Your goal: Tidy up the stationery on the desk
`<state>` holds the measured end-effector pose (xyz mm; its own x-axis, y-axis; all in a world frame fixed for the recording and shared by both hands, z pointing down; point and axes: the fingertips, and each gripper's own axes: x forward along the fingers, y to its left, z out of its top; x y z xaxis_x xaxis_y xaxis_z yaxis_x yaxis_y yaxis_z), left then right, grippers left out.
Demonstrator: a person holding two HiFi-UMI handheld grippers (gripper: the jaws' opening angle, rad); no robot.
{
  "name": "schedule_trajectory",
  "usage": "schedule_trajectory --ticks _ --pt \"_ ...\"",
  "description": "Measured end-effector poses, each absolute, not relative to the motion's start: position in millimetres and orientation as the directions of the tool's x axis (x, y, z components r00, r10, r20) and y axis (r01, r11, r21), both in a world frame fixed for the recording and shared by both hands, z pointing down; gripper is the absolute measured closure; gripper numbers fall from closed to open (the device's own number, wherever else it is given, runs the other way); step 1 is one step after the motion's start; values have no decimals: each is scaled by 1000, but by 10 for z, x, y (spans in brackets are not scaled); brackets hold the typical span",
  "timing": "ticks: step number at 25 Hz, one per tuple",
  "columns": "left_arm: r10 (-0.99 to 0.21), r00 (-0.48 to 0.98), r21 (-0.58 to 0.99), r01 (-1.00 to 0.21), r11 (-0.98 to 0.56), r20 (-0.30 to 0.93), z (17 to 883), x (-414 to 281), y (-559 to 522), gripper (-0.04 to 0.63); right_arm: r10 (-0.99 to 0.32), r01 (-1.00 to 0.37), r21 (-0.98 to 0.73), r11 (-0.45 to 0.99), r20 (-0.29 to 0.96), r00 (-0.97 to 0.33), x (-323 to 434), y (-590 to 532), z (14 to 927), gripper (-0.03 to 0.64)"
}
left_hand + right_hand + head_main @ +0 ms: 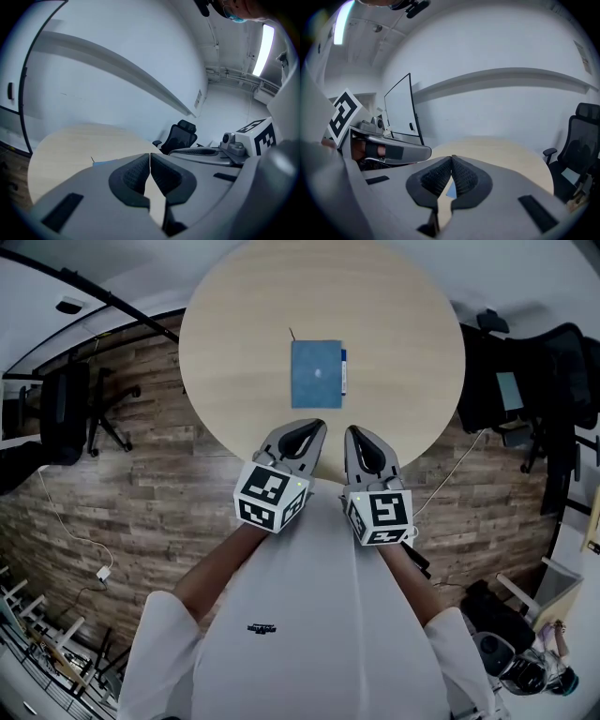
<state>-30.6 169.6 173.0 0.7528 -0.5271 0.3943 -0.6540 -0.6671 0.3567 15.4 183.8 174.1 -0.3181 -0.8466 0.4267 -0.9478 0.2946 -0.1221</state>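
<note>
A blue notebook (pixel 317 374) lies flat in the middle of the round wooden table (pixel 234 343), with a blue pen (pixel 343 370) along its right edge. Both grippers hover side by side over the table's near edge, well short of the notebook. My left gripper (pixel 315 424) is shut with nothing between its pads. My right gripper (pixel 353 430) is shut and empty too. In the left gripper view a corner of the notebook (pixel 105 162) peeks over the jaws. In the right gripper view a sliver of the notebook (pixel 451 190) shows through the gap under the closed tips.
Black office chairs stand to the left (pixel 66 413) and right (pixel 534 381) of the table. Cables (pixel 66 526) trail over the wood floor. A glass partition (pixel 401 110) shows in the right gripper view, a black chair (pixel 180 136) in the left gripper view.
</note>
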Motion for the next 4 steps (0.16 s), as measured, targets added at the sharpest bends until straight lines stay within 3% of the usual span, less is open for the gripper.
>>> schedule_trajectory --ticks 4 --pt "-532 747 353 -661 -662 400 1768 -393 1607 571 -851 -951 -140 276 424 -310 118 1747 1784 583"
